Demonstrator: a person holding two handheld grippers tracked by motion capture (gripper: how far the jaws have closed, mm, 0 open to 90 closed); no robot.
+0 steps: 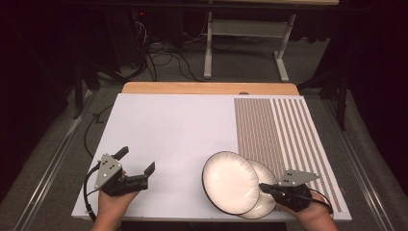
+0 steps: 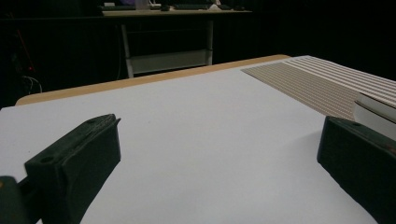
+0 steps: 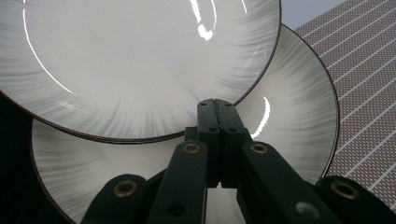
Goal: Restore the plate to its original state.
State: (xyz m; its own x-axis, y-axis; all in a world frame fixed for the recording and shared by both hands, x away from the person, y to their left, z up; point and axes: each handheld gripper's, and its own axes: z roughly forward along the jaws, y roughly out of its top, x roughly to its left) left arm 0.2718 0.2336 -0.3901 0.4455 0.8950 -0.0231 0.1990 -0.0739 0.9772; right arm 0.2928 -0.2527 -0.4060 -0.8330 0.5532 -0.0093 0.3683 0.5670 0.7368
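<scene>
White ribbed plates (image 1: 230, 181), no legible writing, unmarked table (image 1: 168, 130).

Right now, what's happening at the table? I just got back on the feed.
A person works with a gripper in each hand. The right gripper has its jaws together at the rim of the upper plate, which overlaps a lower plate near the table's front edge, beside the striped mat. Whether it pinches the rim, I cannot tell. The left gripper is open over bare white surface, holding nothing.
</scene>
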